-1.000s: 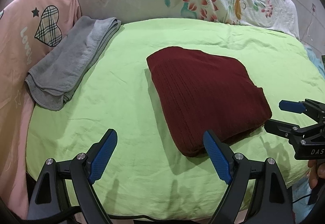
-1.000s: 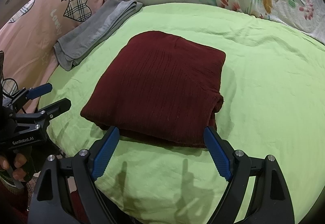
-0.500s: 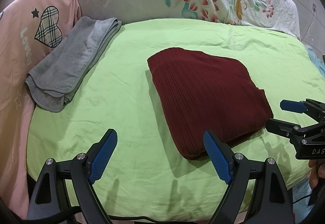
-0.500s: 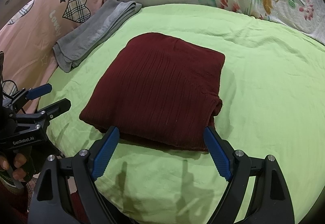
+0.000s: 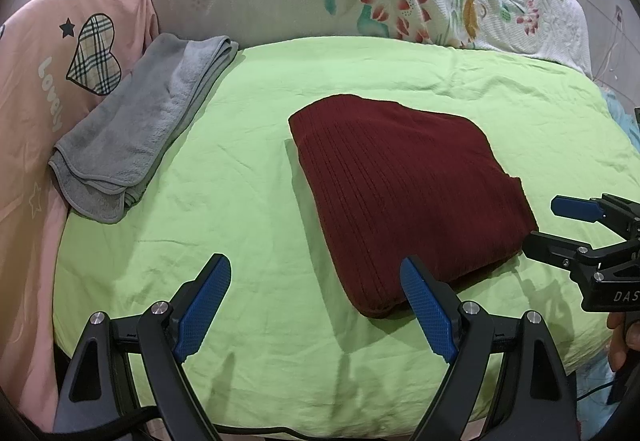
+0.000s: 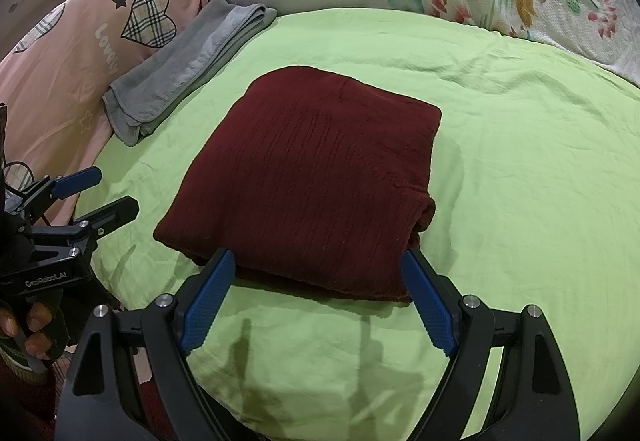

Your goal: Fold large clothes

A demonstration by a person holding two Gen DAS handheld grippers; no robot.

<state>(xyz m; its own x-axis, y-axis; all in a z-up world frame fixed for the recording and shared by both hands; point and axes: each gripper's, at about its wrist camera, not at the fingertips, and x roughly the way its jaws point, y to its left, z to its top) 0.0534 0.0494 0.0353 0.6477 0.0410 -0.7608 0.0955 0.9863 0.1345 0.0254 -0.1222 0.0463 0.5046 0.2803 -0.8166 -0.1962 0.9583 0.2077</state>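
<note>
While the folded maroon garment (image 6: 304, 177) lies on the green bed sheet (image 6: 520, 161) near a grey towel (image 6: 188, 65), the left gripper (image 5: 316, 301) and right gripper (image 6: 316, 297) hover with jaws spread, empty.

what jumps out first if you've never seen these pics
A dark red folded garment lies mid-bed on a bright green sheet. A folded grey towel sits at the sheet's far left edge, against a pink cover. Both claws, left and right, hang open at the near edge.
</note>
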